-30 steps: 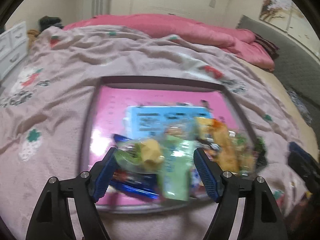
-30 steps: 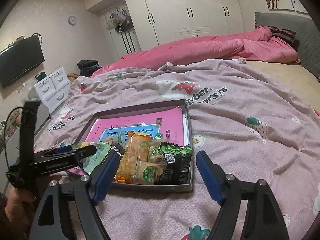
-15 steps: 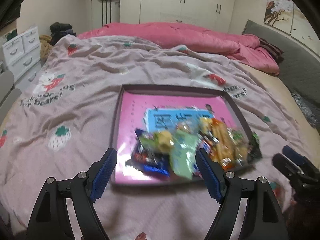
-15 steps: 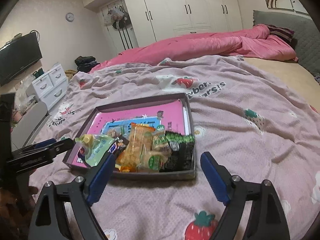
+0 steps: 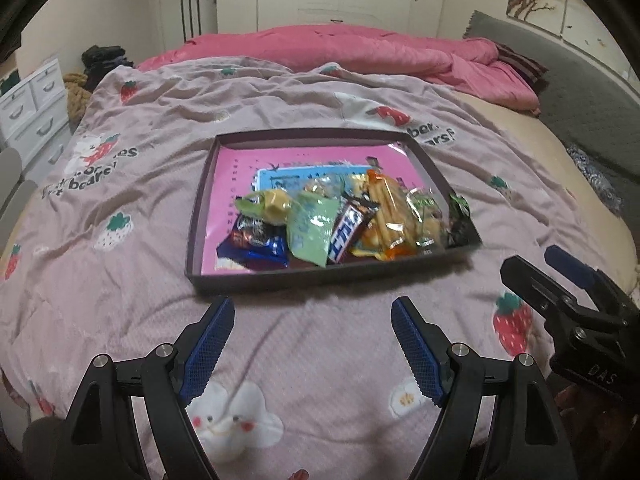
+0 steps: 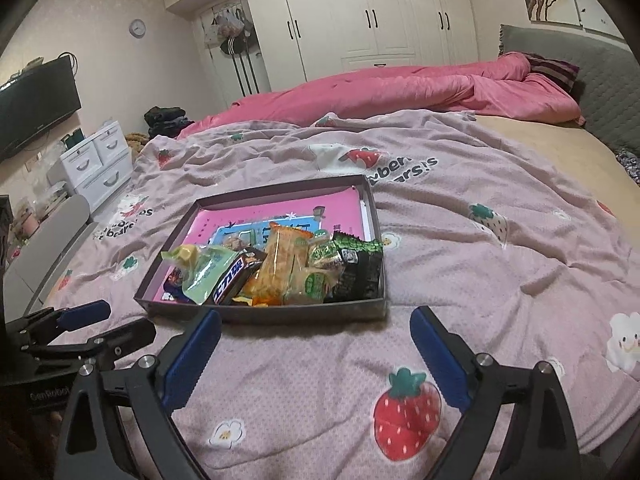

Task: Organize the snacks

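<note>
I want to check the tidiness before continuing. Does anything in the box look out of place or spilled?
Nothing has spilled onto the blanket. But the snacks are heaped, overlapping, at the near end of the tray: the chocolate bar lies tilted on the green packet, and the far half holds none. Both grippers are open and empty.

Strawberry-print blanket (image 6: 460,264) spread over bed. Pink duvet (image 6: 400,92) bunched behind. White wardrobe (image 6: 376,16), white drawer unit (image 6: 98,162), wall TV (image 6: 36,106), wall clock (image 6: 137,28).
</note>
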`<state>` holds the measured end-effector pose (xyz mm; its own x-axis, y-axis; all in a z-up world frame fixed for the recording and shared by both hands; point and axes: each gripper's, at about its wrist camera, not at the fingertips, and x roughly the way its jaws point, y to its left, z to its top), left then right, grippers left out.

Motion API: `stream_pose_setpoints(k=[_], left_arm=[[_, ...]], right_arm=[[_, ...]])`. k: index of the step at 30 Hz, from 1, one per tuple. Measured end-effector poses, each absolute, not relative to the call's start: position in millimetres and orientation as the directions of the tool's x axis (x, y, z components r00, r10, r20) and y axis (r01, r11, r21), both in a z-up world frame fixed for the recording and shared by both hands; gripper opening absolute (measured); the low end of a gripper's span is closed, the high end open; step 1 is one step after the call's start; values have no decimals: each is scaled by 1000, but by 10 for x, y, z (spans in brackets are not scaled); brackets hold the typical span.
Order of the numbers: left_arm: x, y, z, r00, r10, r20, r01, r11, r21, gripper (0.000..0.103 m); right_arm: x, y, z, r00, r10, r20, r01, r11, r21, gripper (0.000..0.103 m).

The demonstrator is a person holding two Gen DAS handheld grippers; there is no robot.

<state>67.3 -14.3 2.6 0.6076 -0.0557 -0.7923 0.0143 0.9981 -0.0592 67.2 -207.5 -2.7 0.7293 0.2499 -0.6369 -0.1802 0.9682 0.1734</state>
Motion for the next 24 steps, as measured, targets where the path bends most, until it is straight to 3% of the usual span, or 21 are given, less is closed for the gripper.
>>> stream_pose_setpoints(k=[24], left_arm=[[388, -173, 70, 594, -27, -804, -8, 999, -39, 82]], right_arm=[[298, -1941, -14, 724, 203, -659, -177, 978, 107, 102]])
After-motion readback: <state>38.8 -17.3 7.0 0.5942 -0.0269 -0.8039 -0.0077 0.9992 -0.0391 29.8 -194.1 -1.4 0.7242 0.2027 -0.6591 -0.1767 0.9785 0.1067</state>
